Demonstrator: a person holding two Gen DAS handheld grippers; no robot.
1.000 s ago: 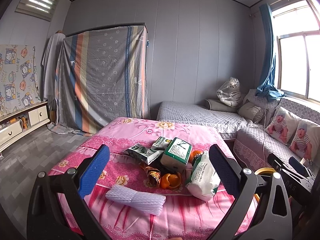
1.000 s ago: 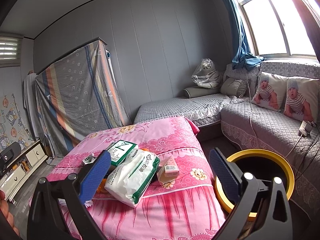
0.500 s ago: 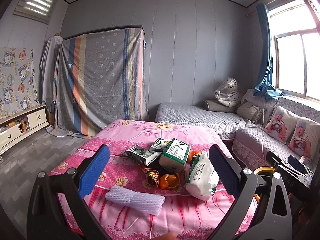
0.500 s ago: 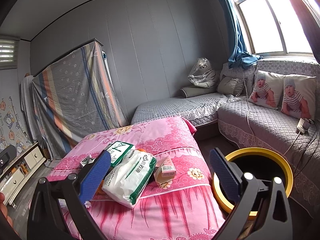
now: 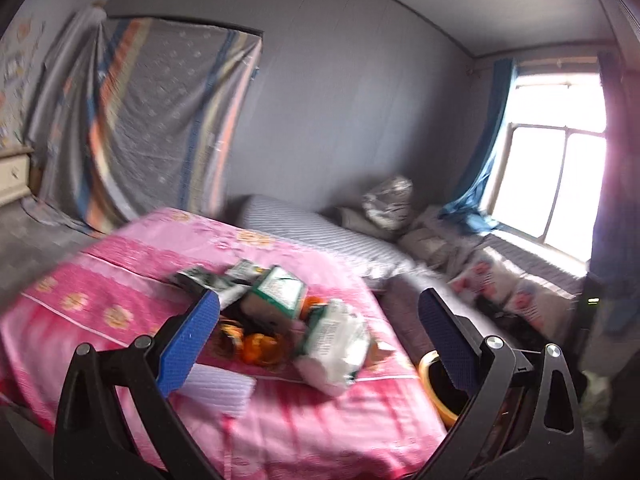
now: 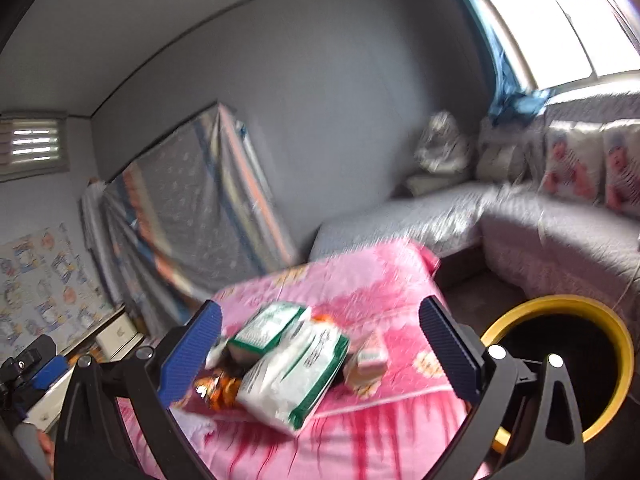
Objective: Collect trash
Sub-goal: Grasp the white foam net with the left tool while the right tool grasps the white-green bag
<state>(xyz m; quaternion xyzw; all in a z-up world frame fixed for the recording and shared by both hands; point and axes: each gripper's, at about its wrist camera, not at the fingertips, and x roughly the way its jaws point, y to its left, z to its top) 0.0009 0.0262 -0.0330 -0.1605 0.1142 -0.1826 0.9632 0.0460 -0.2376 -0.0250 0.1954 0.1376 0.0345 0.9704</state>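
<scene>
Pink floral cloth covers the surface ahead of both wide-open, empty claws, left claw and right claw. Trash pile, including a white-green wipes pack, lies between the right claw's fingers; yellow-rimmed bin sits right. Best: slow down, centre one item, then close.

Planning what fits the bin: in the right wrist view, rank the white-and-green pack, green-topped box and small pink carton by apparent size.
1. white-and-green pack
2. green-topped box, farther back, so unsure
3. small pink carton

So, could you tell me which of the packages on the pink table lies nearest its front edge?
The white mesh sleeve, lying apart in front of the pile; the white-and-green wipes pack comes next.
</scene>
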